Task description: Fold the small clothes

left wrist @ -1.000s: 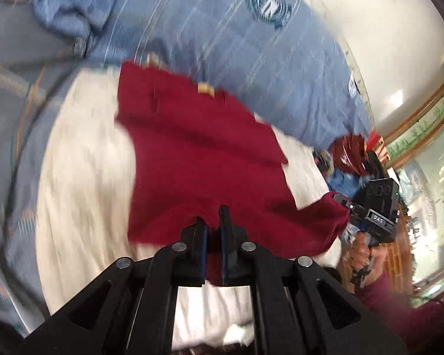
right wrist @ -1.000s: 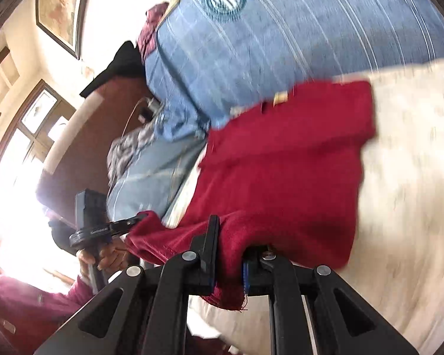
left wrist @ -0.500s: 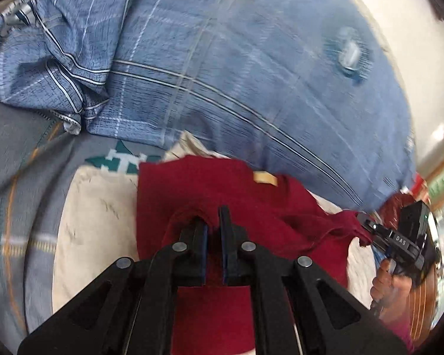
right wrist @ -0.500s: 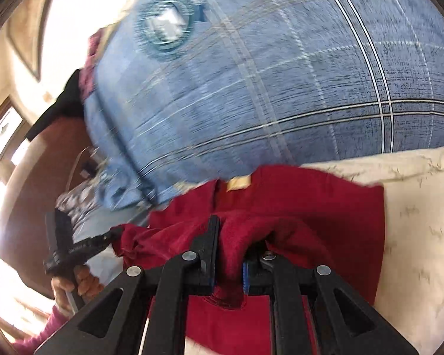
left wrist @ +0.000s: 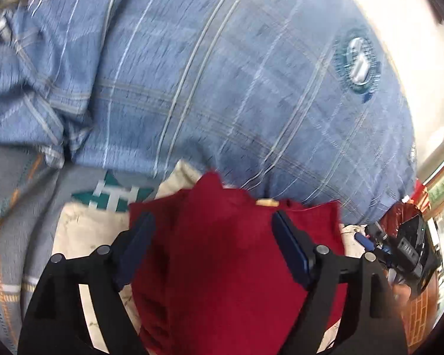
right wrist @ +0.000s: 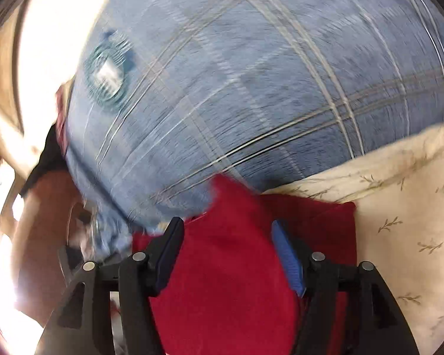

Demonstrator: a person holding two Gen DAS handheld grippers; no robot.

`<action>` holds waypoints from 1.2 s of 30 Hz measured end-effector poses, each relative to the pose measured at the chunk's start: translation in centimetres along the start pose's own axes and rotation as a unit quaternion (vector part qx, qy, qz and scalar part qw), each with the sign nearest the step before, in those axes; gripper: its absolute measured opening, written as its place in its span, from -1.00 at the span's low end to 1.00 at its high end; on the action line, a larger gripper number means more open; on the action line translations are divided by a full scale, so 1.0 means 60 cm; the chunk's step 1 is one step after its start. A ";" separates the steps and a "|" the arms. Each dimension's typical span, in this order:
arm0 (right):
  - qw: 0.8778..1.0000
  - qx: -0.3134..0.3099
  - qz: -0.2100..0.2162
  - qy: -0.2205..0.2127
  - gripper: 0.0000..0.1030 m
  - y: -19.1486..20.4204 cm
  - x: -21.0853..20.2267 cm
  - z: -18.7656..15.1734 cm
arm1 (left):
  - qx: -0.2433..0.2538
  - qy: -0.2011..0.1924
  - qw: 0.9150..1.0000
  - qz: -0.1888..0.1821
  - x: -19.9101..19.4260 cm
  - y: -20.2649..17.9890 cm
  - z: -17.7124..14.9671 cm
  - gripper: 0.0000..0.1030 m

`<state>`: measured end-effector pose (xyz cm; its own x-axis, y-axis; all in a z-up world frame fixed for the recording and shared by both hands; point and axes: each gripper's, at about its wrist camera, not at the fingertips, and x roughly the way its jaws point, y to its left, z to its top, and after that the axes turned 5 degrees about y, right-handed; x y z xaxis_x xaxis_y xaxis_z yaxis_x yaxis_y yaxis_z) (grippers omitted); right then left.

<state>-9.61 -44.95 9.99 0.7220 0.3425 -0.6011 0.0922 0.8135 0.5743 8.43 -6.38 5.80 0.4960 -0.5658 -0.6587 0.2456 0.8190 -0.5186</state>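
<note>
Both the left gripper and right gripper just opened, straddling the red garment's far edge.

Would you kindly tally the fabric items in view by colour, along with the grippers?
Red garment: 1
Blue plaid cushion: 1
Cream patterned cloth: 1
Grippers, left gripper and right gripper: 2
Total: 5

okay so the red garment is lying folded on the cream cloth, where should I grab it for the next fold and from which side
Probably the near folded edge of the red garment, approached from the person's side. It lies flat on the cream cloth, its far edge against the blue plaid pillow, leaving little room there. Both the left gripper and right gripper have just opened, so nothing is held.
</note>
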 end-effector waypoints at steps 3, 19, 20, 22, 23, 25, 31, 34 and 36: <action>0.994 -0.088 -0.057 0.023 -0.15 0.048 0.024 -0.015 | 0.003 0.016 1.000 0.022 0.022 -0.010 0.001 0.58; 0.971 -0.078 -0.219 0.059 -0.33 0.007 0.181 0.036 | -0.001 0.080 0.986 0.145 0.147 0.031 0.012 0.58; 0.972 -0.079 -0.213 0.056 -0.23 0.017 0.158 0.029 | 0.001 0.075 0.987 0.141 0.131 0.030 0.011 0.58; 0.973 -0.094 -0.202 0.055 -0.12 0.036 0.119 0.011 | 0.014 0.067 0.989 0.130 0.089 0.025 -0.004 0.58; 0.971 -0.112 -0.203 0.058 -0.12 0.049 0.094 -0.006 | 0.020 0.063 0.990 0.122 0.071 0.023 -0.012 0.58; 0.966 -0.142 -0.205 0.061 -0.12 0.071 0.057 -0.042 | 0.032 0.055 0.992 0.110 0.028 0.017 -0.039 0.58; 0.960 -0.155 -0.219 0.082 -0.17 0.065 0.017 -0.129 | 0.057 0.052 0.992 0.097 -0.053 0.014 -0.141 0.58; 0.960 -0.141 -0.223 0.093 -0.17 0.039 0.040 -0.145 | 0.050 0.078 0.991 0.100 -0.054 0.021 -0.187 0.58; 0.957 -0.145 -0.233 0.096 -0.12 0.047 0.042 -0.142 | 0.051 0.087 0.988 0.120 -0.047 0.023 -0.204 0.58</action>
<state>-13.33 -37.79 5.36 0.5069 -0.0309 -0.8614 0.1580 0.9858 0.0576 -2.80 -4.83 0.27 0.4018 -0.3544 -0.8444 0.2247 0.9321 -0.2842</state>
